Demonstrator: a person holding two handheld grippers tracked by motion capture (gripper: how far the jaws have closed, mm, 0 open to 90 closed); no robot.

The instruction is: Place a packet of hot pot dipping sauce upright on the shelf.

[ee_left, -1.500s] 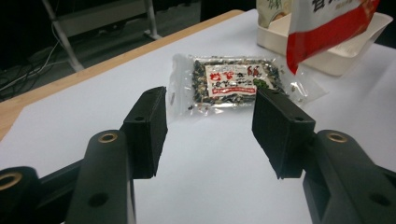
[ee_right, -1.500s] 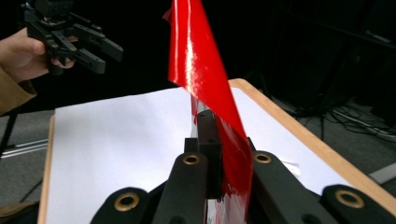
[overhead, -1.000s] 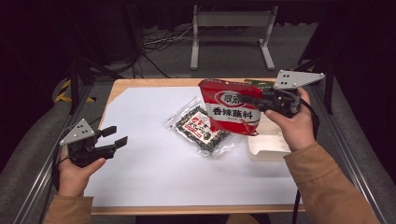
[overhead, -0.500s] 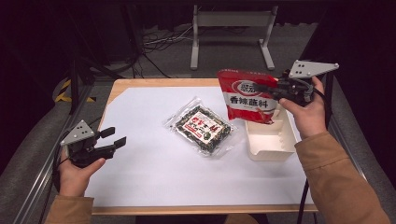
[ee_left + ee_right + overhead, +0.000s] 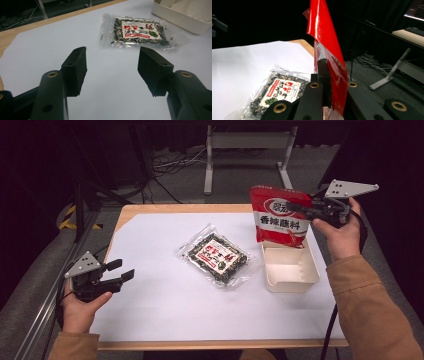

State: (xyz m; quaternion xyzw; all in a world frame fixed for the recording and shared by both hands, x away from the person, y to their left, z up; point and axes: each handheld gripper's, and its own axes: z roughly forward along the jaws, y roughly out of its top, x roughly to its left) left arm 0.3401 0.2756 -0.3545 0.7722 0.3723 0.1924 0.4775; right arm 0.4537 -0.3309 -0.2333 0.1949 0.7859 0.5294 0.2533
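Change from the earlier frames: the right gripper (image 5: 296, 208) has carried the red seasoning packet (image 5: 279, 216) away from the middle of the table, toward the table's right edge. The packet previously hung beside the clear snack bag (image 5: 217, 256), partly over it. It now hangs upright in the air above the far end of the white tray (image 5: 291, 281), clear of the bag. The right hand (image 5: 341, 236) has shifted the same way. The left gripper (image 5: 122, 271) and left hand (image 5: 80, 309) keep the same place near the left edge of the white paper sheet (image 5: 165, 310). The snack bag and the tray have not moved.

Gripper state:
- Right gripper: jaws clamped on the red seasoning packet. In the right gripper view the red seasoning packet (image 5: 329, 57) stands edge-on, pinched between the two black jaws.
- Left gripper (image 5: 112, 70): jaws spread apart, nothing between them. In the left gripper view they point across the paper toward the clear snack bag (image 5: 138, 32), well apart from it.

Item count:
- Red seasoning packets: one, held in the air
- Clear snack bags: one, flat on the paper, just left of the tray
- White trays: one, on the right part of the table
- Grippers: two
- Paper sheets: one, covering most of the wooden table (image 5: 150, 211)
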